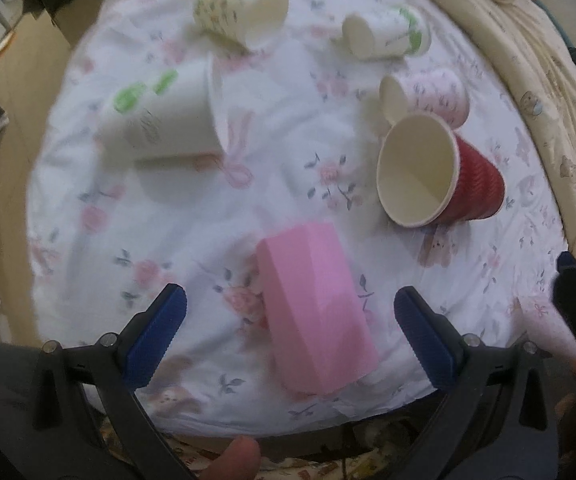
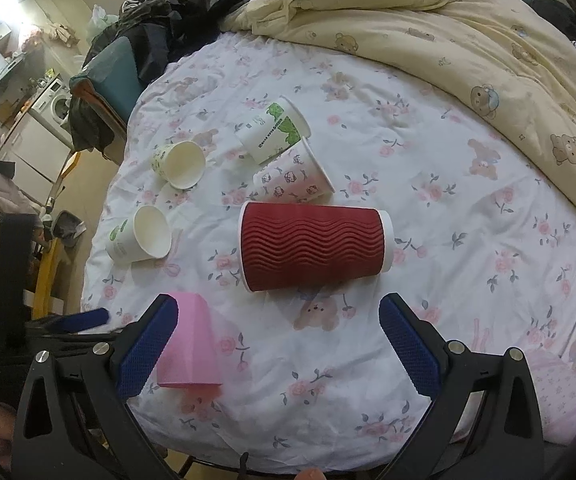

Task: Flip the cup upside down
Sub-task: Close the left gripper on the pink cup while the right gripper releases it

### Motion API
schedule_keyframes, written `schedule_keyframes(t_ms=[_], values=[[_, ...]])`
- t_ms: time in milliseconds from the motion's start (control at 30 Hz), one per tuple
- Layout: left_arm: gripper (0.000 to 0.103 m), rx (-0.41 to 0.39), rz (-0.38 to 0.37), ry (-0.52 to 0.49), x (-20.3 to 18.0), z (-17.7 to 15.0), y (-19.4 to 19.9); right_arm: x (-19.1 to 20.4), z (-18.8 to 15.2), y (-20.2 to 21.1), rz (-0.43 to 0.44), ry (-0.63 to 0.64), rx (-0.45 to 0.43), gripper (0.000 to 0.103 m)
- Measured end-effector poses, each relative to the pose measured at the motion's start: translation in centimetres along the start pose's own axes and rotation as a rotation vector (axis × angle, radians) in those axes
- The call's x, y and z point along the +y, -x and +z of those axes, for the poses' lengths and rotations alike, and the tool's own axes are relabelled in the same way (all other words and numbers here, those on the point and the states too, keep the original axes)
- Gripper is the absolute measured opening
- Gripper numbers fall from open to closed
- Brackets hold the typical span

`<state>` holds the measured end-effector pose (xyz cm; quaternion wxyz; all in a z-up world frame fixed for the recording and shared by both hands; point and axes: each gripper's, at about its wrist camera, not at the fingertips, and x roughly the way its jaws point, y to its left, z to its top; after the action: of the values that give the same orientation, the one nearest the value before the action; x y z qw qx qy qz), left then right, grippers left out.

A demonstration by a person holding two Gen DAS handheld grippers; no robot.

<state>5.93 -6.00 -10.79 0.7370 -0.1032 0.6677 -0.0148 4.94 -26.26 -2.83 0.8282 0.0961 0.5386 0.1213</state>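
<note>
Bed sheet (image 2: 428,208), floral white, serves as the work surface; a cream quilt (image 2: 468,40) is bunched along its far and right side. The surface is soft and creased.

Red ribbed cup (image 2: 314,246), the largest cup, lies on its side near the middle, mouth toward the left. Pink cup (image 1: 314,312) lies on its side nearest the operator, left of the red one. Four smaller paper cups lie on their sides farther off; the floral cup (image 2: 294,178) sits just beyond the red cup, apparently touching the green-print cup (image 2: 274,134).

Right gripper (image 2: 278,340): fingers spread wide, holding nothing, hovering near the red cup. Left gripper (image 1: 290,332): fingers likewise apart and empty, straddling the pink cup from above without evident contact.

No cup is yet inverted; which cup is intended cannot be told.

Risks, as judged: a cup may roll away under a one-sided touch; thin paper walls may crush under a hard squeeze; an inverted cup may topple on the creased sheet.
</note>
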Motion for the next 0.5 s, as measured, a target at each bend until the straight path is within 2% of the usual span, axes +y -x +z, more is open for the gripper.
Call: schedule_keyframes(t_ms=[167,267,367,500], values=[[0.096,0.029,0.004,0.013,-0.2,0.3,-1.3,0.1,0.1,0.2,0.012,-0.004,-0.007,0.103],[0.082,0.051,-0.018,0.024,-0.2,0.5,-1.9,0.2,0.1,0.3,0.016,0.000,-0.008,0.103],[0.054,0.078,-0.051,0.042,0.0,0.5,-2.5,0.2,0.1,0.3,0.021,-0.001,-0.008,0.103],[0.053,0.083,-0.066,0.040,0.1,0.6,-2.3,0.3,0.1,0.3,0.023,0.003,-0.007,0.103]])
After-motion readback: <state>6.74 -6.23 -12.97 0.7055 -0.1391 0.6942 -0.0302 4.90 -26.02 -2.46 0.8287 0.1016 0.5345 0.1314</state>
